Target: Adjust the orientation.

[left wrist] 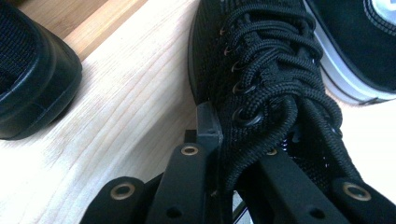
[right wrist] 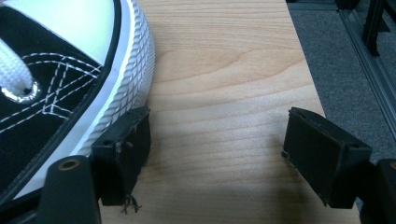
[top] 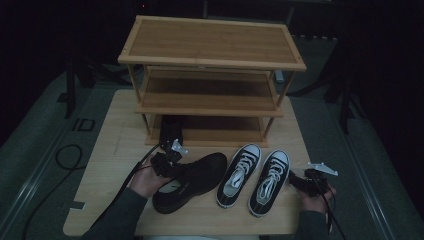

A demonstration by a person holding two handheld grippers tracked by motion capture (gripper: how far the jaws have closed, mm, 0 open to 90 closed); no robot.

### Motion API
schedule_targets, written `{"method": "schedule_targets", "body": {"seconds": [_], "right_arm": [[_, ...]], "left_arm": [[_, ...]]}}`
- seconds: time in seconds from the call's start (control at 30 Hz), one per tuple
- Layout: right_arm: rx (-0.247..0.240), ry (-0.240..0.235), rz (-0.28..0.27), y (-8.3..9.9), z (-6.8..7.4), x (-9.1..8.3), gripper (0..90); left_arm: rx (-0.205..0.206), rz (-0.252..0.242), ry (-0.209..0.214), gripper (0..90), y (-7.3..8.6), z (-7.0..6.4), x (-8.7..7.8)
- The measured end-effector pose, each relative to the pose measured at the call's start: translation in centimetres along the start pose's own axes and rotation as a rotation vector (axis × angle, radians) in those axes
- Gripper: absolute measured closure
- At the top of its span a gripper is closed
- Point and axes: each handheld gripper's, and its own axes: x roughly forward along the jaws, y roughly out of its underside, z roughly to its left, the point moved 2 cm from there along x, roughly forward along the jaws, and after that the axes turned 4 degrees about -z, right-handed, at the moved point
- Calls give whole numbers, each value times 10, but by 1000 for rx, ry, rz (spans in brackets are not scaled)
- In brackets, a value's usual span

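Note:
A black mesh sneaker [top: 192, 179] with black laces lies on the table, toe toward the rack. My left gripper [top: 167, 162] is shut on its side next to the laces [left wrist: 261, 70]; in the left gripper view the gripper [left wrist: 233, 144] pinches the upper, one fingertip [left wrist: 208, 123] outside it. A pair of black-and-white canvas sneakers [top: 240, 174] [top: 270, 182] stands to the right. My right gripper [top: 296, 181] is open beside the right one. In the right gripper view the gripper [right wrist: 219, 149] holds nothing, and its left fingertip [right wrist: 123, 147] touches that sneaker's white rubber sole [right wrist: 126, 79].
A three-shelf wooden rack [top: 210, 64] stands at the back of the table. Another black shoe [top: 172, 127] [left wrist: 32, 79] sits on its bottom shelf at the left. The table's right edge [right wrist: 308, 70] runs close to my right gripper, with grey floor beyond.

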Motion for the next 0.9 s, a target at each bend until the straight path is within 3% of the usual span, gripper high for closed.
{"method": "schedule_targets", "body": {"seconds": [0.13, 0.47, 0.6, 0.63, 0.7, 0.9], "right_arm": [[0, 0, 0, 0, 0, 0, 228], [-1, -1, 0, 0, 0, 0, 228], [0, -1, 0, 0, 0, 0, 228], [0, -1, 0, 0, 0, 0, 228], [-2, -1, 0, 0, 0, 0, 228], [-4, -3, 1, -1, 0, 1, 227]], "left_arm": [[-41, -24, 10, 880, -3, 5, 0], [-120, -77, -68, 879, -15, 24, -4], [-130, -88, -86, 878, -21, 27, -1], [-159, -104, -106, 878, -25, 31, 4], [-173, -112, -123, 877, -29, 32, 7], [-172, -133, -182, 878, -50, 33, 15]]}}
